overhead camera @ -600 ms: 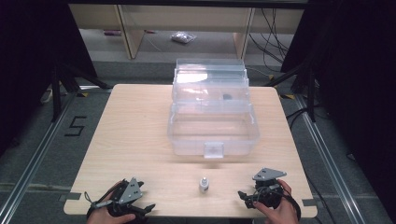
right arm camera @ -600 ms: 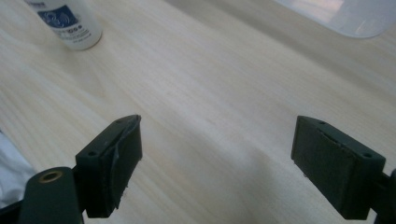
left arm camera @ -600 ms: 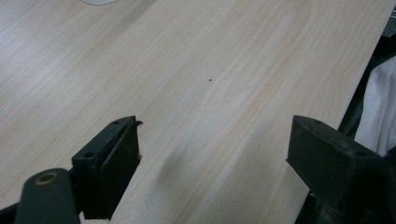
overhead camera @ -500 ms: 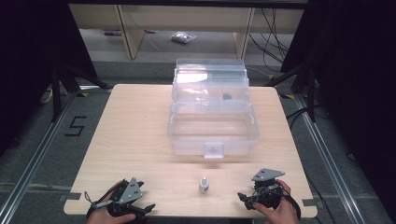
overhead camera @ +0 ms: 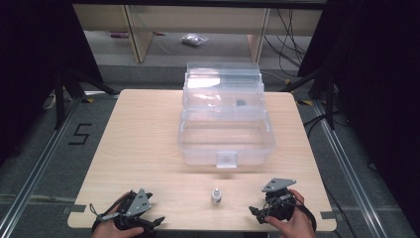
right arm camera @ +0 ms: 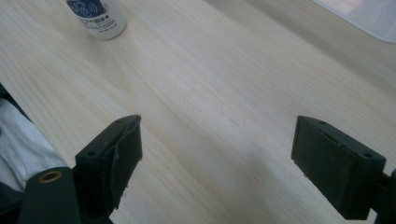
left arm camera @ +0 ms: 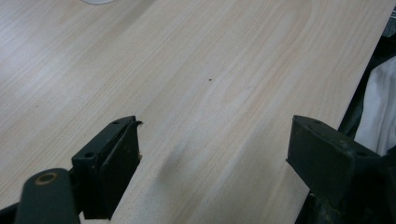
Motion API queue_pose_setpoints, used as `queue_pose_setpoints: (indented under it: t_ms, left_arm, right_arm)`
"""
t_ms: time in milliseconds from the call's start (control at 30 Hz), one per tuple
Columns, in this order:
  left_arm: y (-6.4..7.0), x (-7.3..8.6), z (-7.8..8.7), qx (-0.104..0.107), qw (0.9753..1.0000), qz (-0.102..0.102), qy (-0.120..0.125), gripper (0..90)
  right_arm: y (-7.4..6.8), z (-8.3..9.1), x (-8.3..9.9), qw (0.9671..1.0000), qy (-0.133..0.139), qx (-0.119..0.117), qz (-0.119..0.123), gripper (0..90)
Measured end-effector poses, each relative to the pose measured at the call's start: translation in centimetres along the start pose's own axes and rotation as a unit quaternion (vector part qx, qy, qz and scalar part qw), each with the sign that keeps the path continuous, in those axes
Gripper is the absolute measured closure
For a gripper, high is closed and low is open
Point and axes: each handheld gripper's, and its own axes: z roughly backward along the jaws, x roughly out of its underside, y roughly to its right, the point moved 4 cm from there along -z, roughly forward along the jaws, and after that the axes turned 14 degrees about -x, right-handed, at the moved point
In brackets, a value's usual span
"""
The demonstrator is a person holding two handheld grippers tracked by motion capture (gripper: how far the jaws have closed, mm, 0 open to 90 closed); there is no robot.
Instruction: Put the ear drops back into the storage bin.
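Between both claws: bottle upright | right claw nearer

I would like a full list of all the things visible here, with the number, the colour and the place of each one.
table: 1, light wood, centre of the high view.
storage box: 1, clear plastic, lid open, on the far middle of the table.
small dark item: 1, dark, inside the upper part of the box; too small to identify.
small bottle: 1, white with a dark blue label, upright near the front edge, between the two grippers.
shelf unit: 1, beige, on the floor behind the table.
plastic bag: 1, clear, on the floor behind the table.
floor marking "5": 1, black, left of the table.
left gripper: 1, black, fingers wide apart, front left, held in a hand.
right gripper: 1, black, fingers wide apart, front right, held in a hand.
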Motion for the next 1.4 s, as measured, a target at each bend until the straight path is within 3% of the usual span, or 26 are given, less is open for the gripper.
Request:
queue_pose_setpoints:
  t_ms: [100, 133, 200, 233, 267, 433, 467, 500, 900, 967, 1000, 1133, 1333, 1400]
  left_arm:
    - [0.0, 0.0, 0.0, -0.001, 1.0, 0.0, -0.001, 16.4]
    - [0.0, 0.0, 0.0, -0.001, 1.0, 0.0, -0.001, 16.4]
    - [0.0, 0.0, 0.0, -0.001, 1.0, 0.0, -0.001, 16.4]
    - [0.0, 0.0, 0.0, -0.001, 1.0, 0.0, -0.001, 16.4]
    - [0.0, 0.0, 0.0, -0.001, 1.0, 0.0, -0.001, 16.4]
    - [0.0, 0.0, 0.0, -0.001, 1.0, 0.0, -0.001, 16.4]
    - [0.0, 0.0, 0.0, -0.001, 1.0, 0.0, 0.0, 16.4]
    - [0.0, 0.0, 0.0, -0.001, 1.0, 0.0, 0.0, 16.4]
    - [-0.2, 0.0, 0.0, -0.003, 0.9999, -0.011, 0.001, 16.4]
    - [-0.2, 0.0, 0.0, -0.002, 0.9999, -0.011, 0.001, 16.4]
    - [-0.2, 0.0, 0.0, -0.002, 0.9999, -0.011, 0.001, 16.4]
    - [-0.2, 0.0, 0.0, -0.002, 0.9999, -0.011, 0.001, 16.4]
    - [-0.2, 0.0, 0.0, -0.001, 1.0, -0.009, 0.002, 16.4]
    - [-0.2, 0.0, 0.0, -0.002, 0.9999, -0.01, 0.002, 16.4]
  right_arm:
    - [0.1, 0.0, -0.2, 0.9999, -0.003, 0.001, 0.016, 17.2]
    - [0.2, -0.1, -0.4, 0.9993, -0.002, 0.002, 0.038, 17.1]
    - [-0.2, -0.2, -0.4, 0.9998, -0.003, -0.003, 0.019, 17.2]
    - [-0.1, -0.3, -0.4, 0.9996, -0.008, -0.002, 0.027, 17.2]
    - [-0.3, -0.2, -0.4, 0.9998, -0.012, -0.003, 0.019, 17.3]
    - [-0.6, -0.4, -0.7, 0.9996, -0.016, -0.006, 0.023, 17.6]
    - [-0.5, -0.6, -0.8, 0.9994, -0.01, -0.006, 0.033, 17.6]
    - [-0.7, -0.5, -0.8, 0.9995, -0.016, -0.004, 0.027, 17.6]
    - [-1.3, -1.2, -2.9, 0.9957, -0.053, -0.013, 0.074, 18.6]
    - [-1.7, -1.2, -3.2, 0.996, -0.058, -0.015, 0.066, 19.0]
    - [-1.7, -1.3, -3.4, 0.9951, -0.057, -0.012, 0.079, 19.0]
    - [-2.3, -1.4, -4.0, 0.9945, -0.065, -0.016, 0.08, 19.5]
    - [-2.8, -2.0, -5.2, 0.9903, -0.077, -0.023, 0.114, 20.3]
    - [-3.2, -2.2, -5.5, 0.9898, -0.08, -0.026, 0.115, 20.6]
